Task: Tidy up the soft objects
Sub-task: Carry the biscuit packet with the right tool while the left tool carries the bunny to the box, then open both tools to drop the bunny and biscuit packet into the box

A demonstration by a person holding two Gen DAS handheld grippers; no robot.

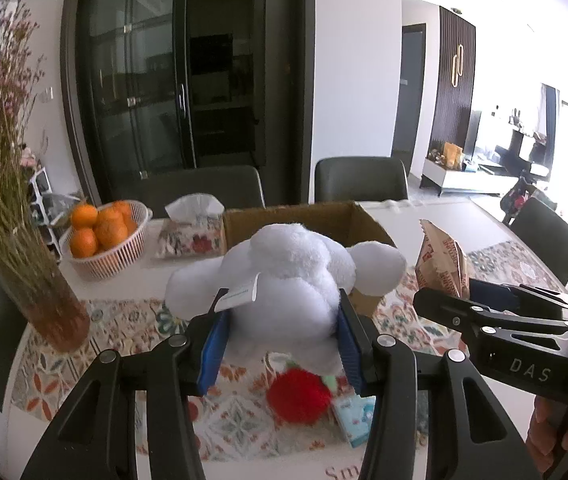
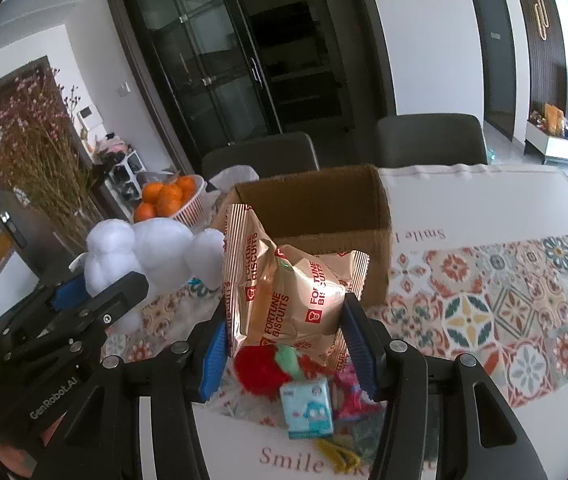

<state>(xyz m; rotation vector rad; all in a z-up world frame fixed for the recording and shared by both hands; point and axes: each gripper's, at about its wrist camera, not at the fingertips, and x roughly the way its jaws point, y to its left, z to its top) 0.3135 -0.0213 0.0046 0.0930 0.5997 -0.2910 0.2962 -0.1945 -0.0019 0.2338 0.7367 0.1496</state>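
My left gripper is shut on a white plush toy and holds it above the table, in front of the open cardboard box. My right gripper is shut on a gold Fortune Biscuits bag, held up in front of the same box. The plush also shows at the left of the right wrist view. Below on the table lie a red pompom toy, a light-blue tissue pack and a pink packet.
A basket of oranges, a floral tissue box and a vase of dried flowers stand at the left. Chairs line the table's far side. The patterned runner covers the table's right.
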